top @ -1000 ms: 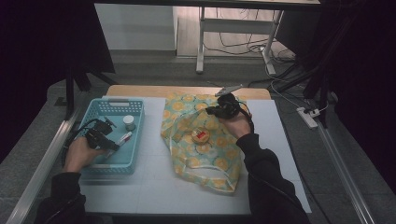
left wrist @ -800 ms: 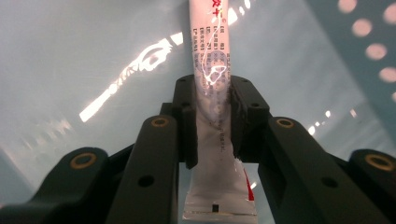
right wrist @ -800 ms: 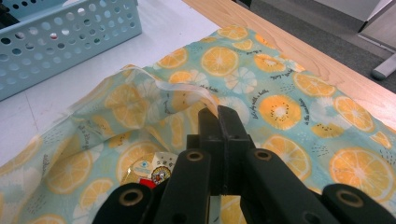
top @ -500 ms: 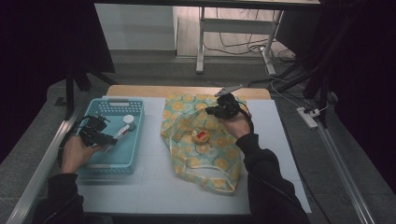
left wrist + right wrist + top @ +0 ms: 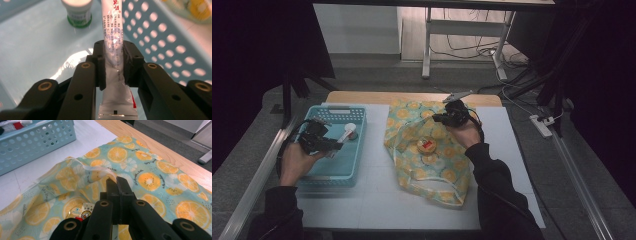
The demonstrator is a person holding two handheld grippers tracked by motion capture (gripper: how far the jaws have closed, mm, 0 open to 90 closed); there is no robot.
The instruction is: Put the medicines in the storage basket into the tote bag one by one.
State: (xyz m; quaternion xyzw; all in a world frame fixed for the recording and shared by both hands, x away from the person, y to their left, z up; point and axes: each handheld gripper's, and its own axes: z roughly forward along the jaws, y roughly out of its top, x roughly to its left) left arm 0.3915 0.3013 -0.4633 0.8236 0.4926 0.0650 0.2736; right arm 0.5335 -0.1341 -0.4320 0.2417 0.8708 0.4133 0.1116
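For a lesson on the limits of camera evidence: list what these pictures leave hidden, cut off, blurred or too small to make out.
1. Tube in the left gripper: the cap end is cut off by the top edge in the left gripper view, and the print is too blurred to read.
2. Small jar: its lid runs past that same edge.
3. Bag rim: where the right gripper pinches it, the jaws cover the fabric.
4. Round item in the bag: too small to identify in the high view.
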